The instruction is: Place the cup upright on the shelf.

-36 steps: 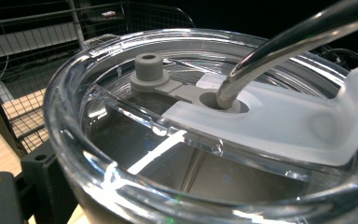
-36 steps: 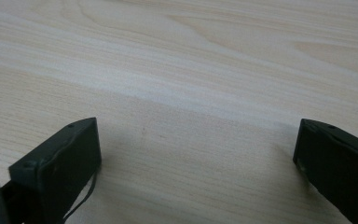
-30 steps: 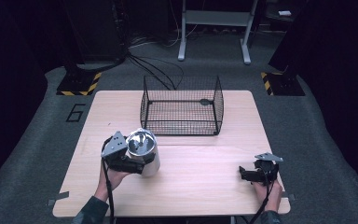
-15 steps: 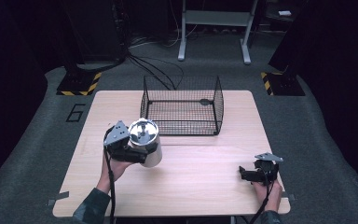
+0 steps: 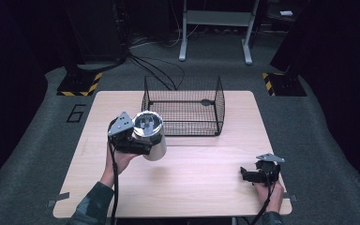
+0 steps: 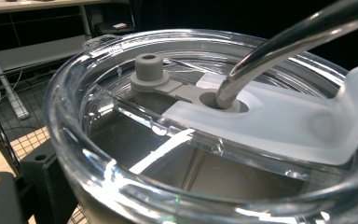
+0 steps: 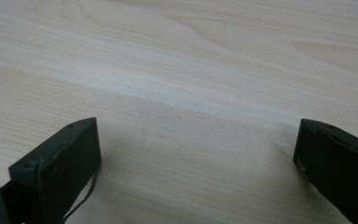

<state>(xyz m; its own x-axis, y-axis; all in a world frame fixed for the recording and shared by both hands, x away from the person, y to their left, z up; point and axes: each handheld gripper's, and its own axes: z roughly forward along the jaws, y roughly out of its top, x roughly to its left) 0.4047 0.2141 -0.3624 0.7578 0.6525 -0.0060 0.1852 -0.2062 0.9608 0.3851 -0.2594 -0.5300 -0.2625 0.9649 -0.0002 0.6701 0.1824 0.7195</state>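
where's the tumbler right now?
In the high view the steel tumbler is in the left gripper, over the table's left half, just in front of the wire basket's near-left corner.

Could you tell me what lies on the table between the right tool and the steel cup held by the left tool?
Nothing: in the high view, only bare wood of the table lies between the right tool and the cup. The wire basket stands farther back.

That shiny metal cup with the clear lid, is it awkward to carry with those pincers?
Probably slippery: the tumbler has a smooth, polished steel wall. Its clear lid looks rigid, so it shouldn't flex. The metal straw leans in its hole and may rattle or slide when the left gripper tilts it.
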